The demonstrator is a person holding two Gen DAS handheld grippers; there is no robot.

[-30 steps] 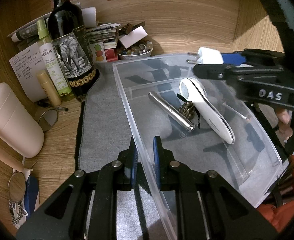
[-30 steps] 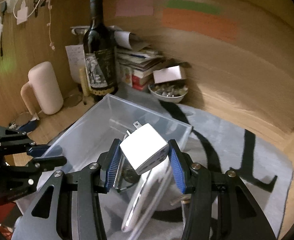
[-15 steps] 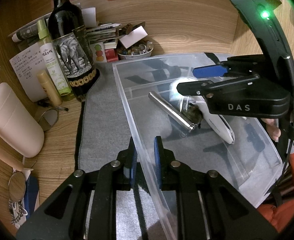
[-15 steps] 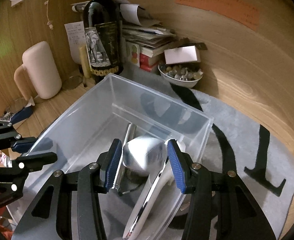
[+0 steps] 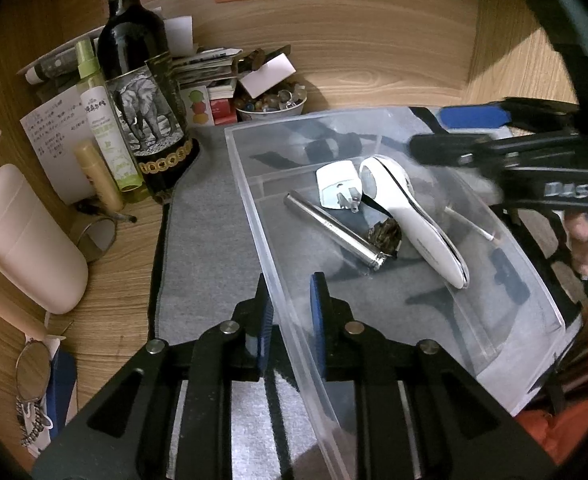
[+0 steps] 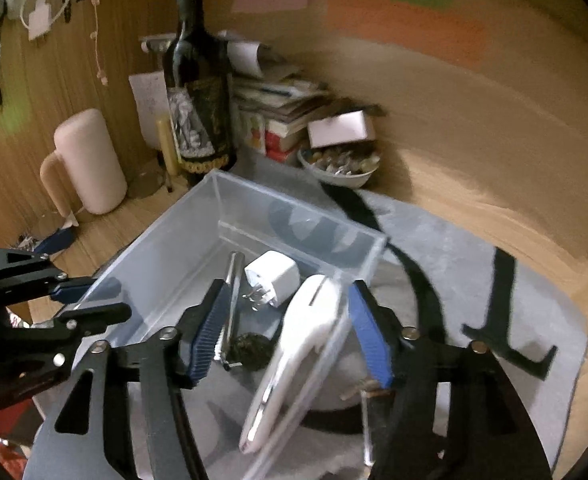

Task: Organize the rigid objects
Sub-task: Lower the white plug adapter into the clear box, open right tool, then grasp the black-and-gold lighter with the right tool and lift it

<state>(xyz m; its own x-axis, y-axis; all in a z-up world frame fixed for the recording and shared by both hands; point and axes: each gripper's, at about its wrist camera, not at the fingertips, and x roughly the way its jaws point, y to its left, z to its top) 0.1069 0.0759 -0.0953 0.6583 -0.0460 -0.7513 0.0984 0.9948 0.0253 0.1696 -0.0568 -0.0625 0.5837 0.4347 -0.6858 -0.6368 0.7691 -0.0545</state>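
A clear plastic bin sits on a grey mat. My left gripper is shut on its near left wall, one pad on each side. Inside lie a white charger plug, a white handheld device, a metal tube and a dark lump. My right gripper hovers over the bin, its jaws opening with nothing pressed between the pads. The charger rests loose on the bin floor beyond its fingertips, beside the tube and the device. The left gripper shows at the left edge.
A wine bottle, a green spray bottle and a pink jug stand left of the bin. A bowl of stones and stacked books sit behind it. Glasses lie near the left edge. Wooden walls enclose the back and right.
The right gripper carried the white charger down into the bin, let it go and drew back. The left gripper has stayed shut on the bin wall.
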